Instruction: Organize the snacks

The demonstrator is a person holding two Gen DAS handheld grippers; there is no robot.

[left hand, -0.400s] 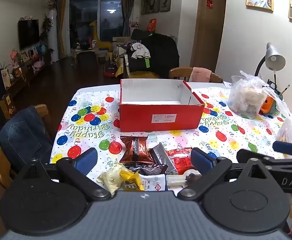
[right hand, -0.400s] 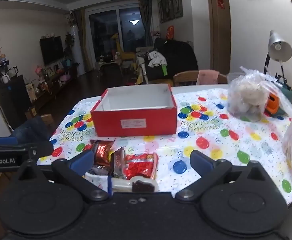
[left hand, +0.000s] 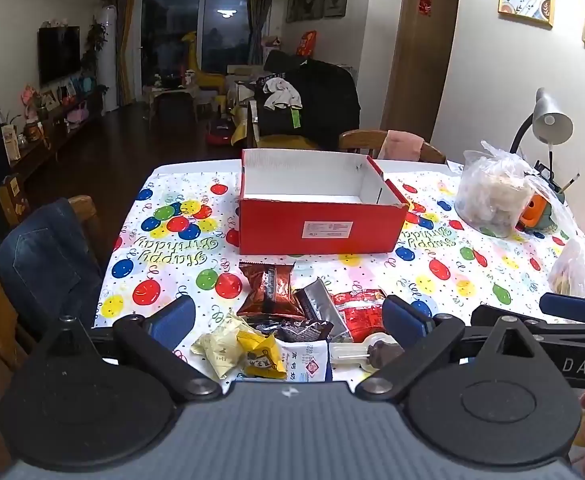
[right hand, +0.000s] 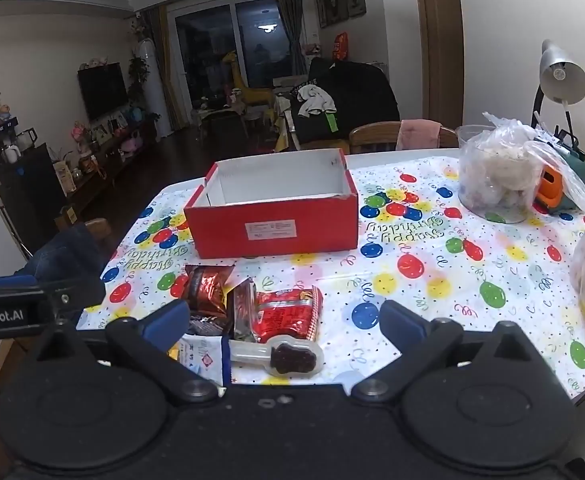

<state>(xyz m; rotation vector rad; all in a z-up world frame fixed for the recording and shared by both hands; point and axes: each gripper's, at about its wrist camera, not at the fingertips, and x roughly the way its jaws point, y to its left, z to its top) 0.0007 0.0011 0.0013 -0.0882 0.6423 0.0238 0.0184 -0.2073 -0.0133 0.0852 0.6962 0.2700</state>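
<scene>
A balloon-print tablecloth (left hand: 432,276) is spread over the table, and an open red box (left hand: 316,222) is set at 12 o'clock, empty. The snack pile (left hand: 292,320) is heaped at 6 o'clock, just before the box. The left gripper (left hand: 288,316) and right gripper (right hand: 284,320) are held wide apart above it, nothing gripped.

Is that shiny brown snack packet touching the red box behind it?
Apart. The left wrist view shows a strip of balloon-print tablecloth between the brown snack packet and the red box; the right wrist view shows the same gap.
</scene>
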